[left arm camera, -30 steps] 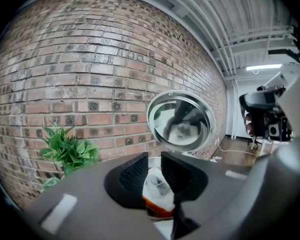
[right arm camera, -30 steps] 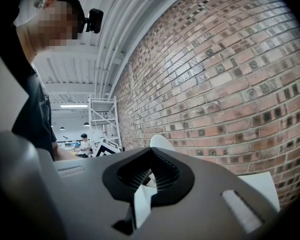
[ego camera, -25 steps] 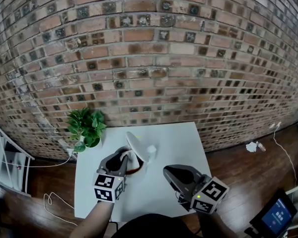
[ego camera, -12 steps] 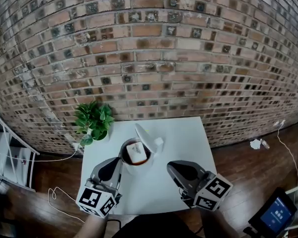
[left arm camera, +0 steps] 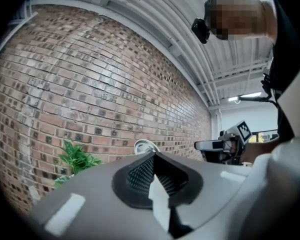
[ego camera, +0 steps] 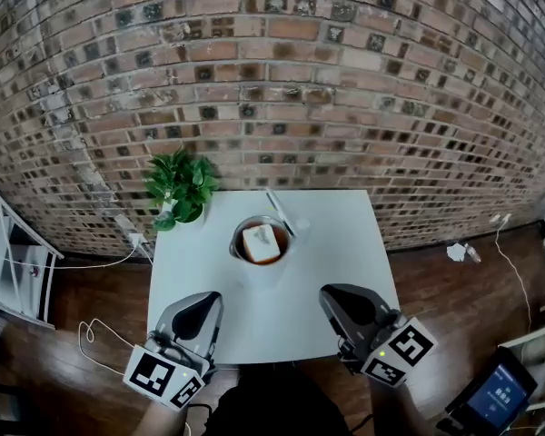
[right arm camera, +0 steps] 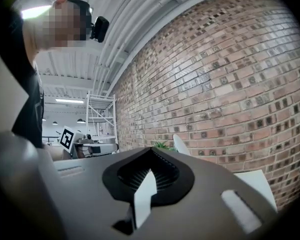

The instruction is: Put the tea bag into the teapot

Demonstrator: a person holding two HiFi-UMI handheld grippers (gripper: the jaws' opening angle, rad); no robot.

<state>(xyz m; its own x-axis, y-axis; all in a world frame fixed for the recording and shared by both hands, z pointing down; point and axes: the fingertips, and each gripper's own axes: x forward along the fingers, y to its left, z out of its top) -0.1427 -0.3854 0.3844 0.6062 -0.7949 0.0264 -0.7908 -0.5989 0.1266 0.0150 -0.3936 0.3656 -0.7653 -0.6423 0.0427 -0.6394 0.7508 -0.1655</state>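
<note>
The round white teapot (ego camera: 259, 260) stands mid-table with its lid (ego camera: 280, 213) tipped up at the back. A pale square tea bag (ego camera: 261, 242) lies inside it on the dark brown interior. My left gripper (ego camera: 210, 300) is at the near left edge of the table, shut and empty, well short of the pot. My right gripper (ego camera: 332, 295) is at the near right, also shut and empty. In the left gripper view only the lid (left arm camera: 145, 146) shows above the closed jaws. In the right gripper view the lid (right arm camera: 181, 145) shows the same way.
The white table (ego camera: 336, 243) stands against a brick wall (ego camera: 282, 89). A green potted plant (ego camera: 182, 187) sits at its far left corner. Cables lie on the wooden floor (ego camera: 100, 334) to the left, and a white shelf (ego camera: 4, 262) is at the far left.
My left gripper has drawn back from the teapot to the near table edge. The tea bag, hidden behind it a second ago, now lies in the pot. The right gripper has barely moved.
</note>
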